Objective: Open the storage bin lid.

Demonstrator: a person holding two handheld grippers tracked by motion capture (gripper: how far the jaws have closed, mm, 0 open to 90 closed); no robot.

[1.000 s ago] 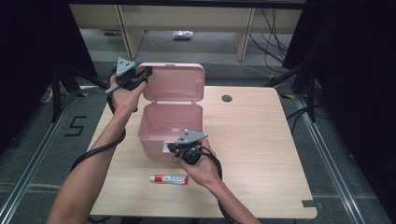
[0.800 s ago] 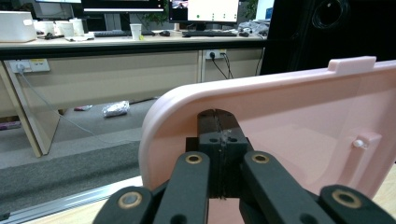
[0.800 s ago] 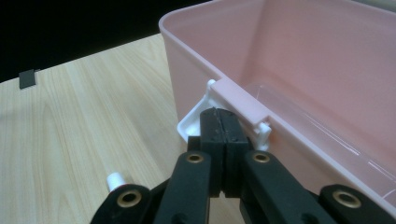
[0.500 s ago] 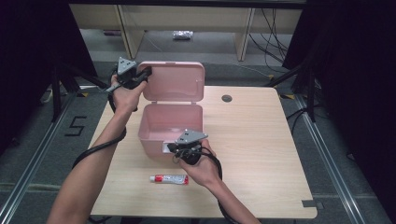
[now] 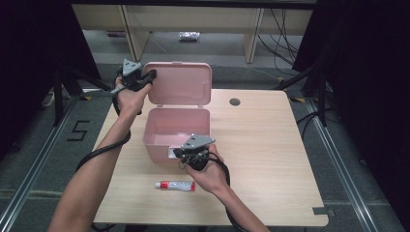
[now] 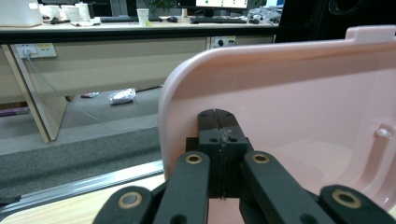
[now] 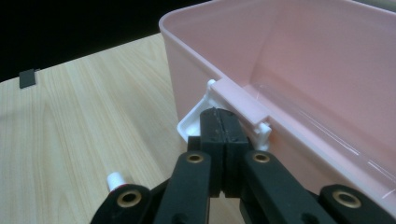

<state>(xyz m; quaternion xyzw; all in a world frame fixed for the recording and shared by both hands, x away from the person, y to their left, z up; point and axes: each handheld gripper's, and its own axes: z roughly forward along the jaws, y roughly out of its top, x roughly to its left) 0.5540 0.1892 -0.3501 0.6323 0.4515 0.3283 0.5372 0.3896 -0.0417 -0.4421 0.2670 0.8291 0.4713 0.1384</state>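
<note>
A pink plastic box [image 5: 159, 140] stands open on the wooden table [image 5: 270, 145], its lid [image 5: 181, 84] raised upright at the back. My left gripper [image 5: 150, 76] is shut, with its tips pressed against the lid's upper left corner; in the left gripper view the closed tips [image 6: 217, 117] touch the lid [image 6: 303, 93] near its rounded edge. My right gripper [image 5: 176, 153] is shut at the box's front wall. In the right gripper view its tips [image 7: 219, 119] rest against the white latch [image 7: 191, 123] under the rim of the box [image 7: 303, 56]. Nothing is held between either pair of jaws.
A small red and white tube [image 5: 175, 185] lies on the table in front of the box, its white cap [image 7: 114, 179] beside my right gripper. A round cable hole [image 5: 235, 102] sits at the table's back. Shelving and cables stand beyond the far edge.
My left gripper has shifted slightly at the lid's corner, and the lid stands a touch more upright. The right gripper has kept still at the latch.
</note>
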